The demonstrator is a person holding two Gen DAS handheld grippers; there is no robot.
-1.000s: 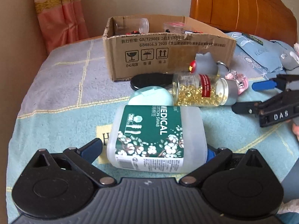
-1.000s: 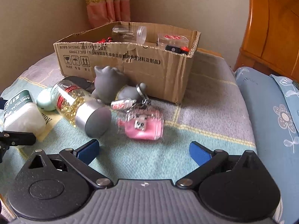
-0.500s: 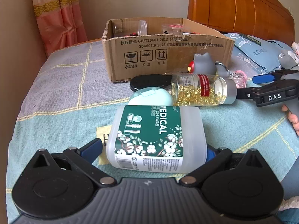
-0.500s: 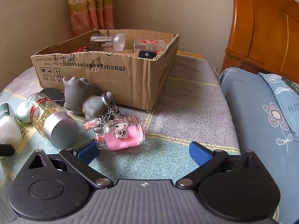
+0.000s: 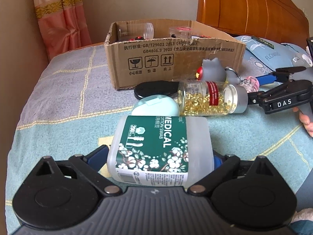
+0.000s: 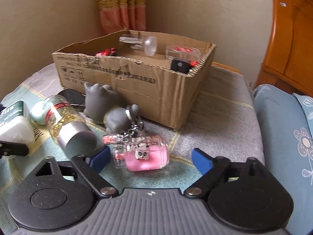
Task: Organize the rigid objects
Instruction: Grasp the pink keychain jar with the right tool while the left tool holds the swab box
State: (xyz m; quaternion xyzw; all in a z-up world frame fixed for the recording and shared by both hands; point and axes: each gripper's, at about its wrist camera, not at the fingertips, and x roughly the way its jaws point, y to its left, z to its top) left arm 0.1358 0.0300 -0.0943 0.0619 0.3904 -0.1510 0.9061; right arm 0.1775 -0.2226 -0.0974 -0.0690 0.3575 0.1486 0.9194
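Observation:
A white medical cotton swab box (image 5: 160, 146) with a green label lies on the bedspread between the fingers of my left gripper (image 5: 161, 154). Its jaws are closing and the blue pads meet the box's two sides. Beyond it lie a mint case (image 5: 154, 105), a capsule bottle (image 5: 211, 101) and a grey cat figure (image 5: 213, 70). In the right wrist view, a pink bottle keychain (image 6: 144, 156) lies between the fingers of my right gripper (image 6: 150, 160). Those jaws are closing, with a gap left at the right pad. The cardboard box (image 6: 156, 90) stands behind, holding clear containers.
A black oval item (image 5: 156, 89) lies by the carton's front. A blue flowered pillow (image 6: 283, 127) and a wooden headboard (image 5: 244, 5) bound the right side. A pink curtain (image 5: 58, 19) hangs at the back left. A person's fingers (image 5: 307, 121) hold the right gripper.
The left jaws have narrowed onto the cotton swab box. The right gripper has come closer to the pink bottle keychain, which now lies between its narrowing fingers.

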